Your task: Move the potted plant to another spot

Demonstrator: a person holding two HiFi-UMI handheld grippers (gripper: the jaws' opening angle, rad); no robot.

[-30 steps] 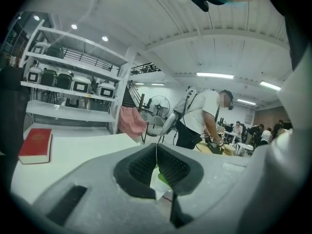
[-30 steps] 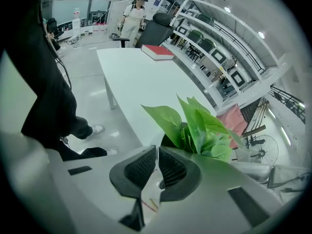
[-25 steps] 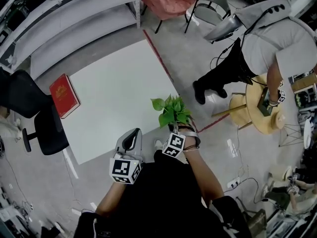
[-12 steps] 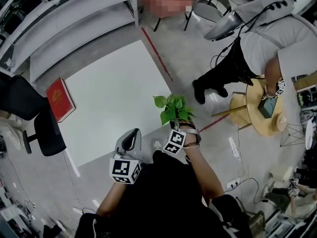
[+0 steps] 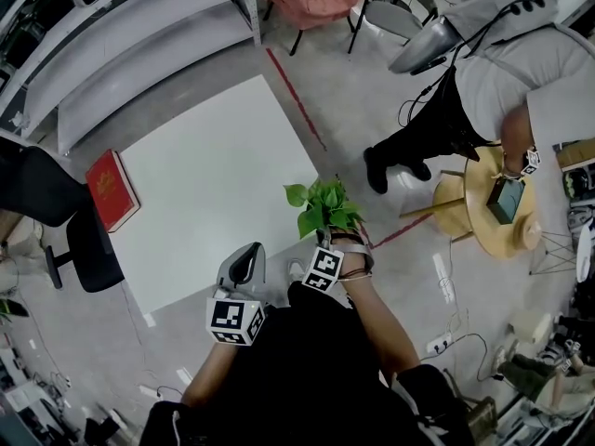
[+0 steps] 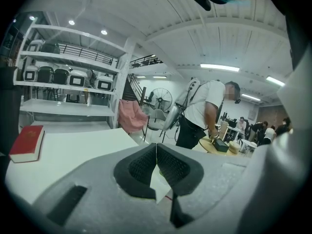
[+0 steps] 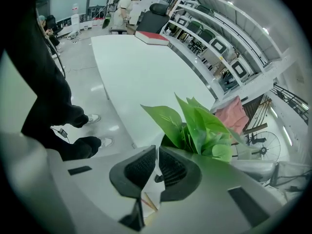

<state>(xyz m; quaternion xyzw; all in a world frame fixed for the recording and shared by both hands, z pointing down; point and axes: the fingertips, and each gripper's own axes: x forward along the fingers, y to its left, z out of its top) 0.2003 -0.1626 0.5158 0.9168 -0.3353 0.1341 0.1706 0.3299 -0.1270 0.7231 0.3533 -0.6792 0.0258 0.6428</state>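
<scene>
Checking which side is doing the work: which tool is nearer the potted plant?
Right. The right tool is at the potted plant, apparently gripping it just below the leaves. The left tool hangs apart, off to the plant's left, jaws together and empty.

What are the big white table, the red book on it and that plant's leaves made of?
The white table looks like smooth matt board, perhaps laminate: even colour, no grain. The red book seems hardbound, with a stiff red cover around a pale page block; whether it is cloth or paper is unclear. The potted plant has thin, waxy green leaves with faint veins; living or plastic, I cannot tell.
</scene>
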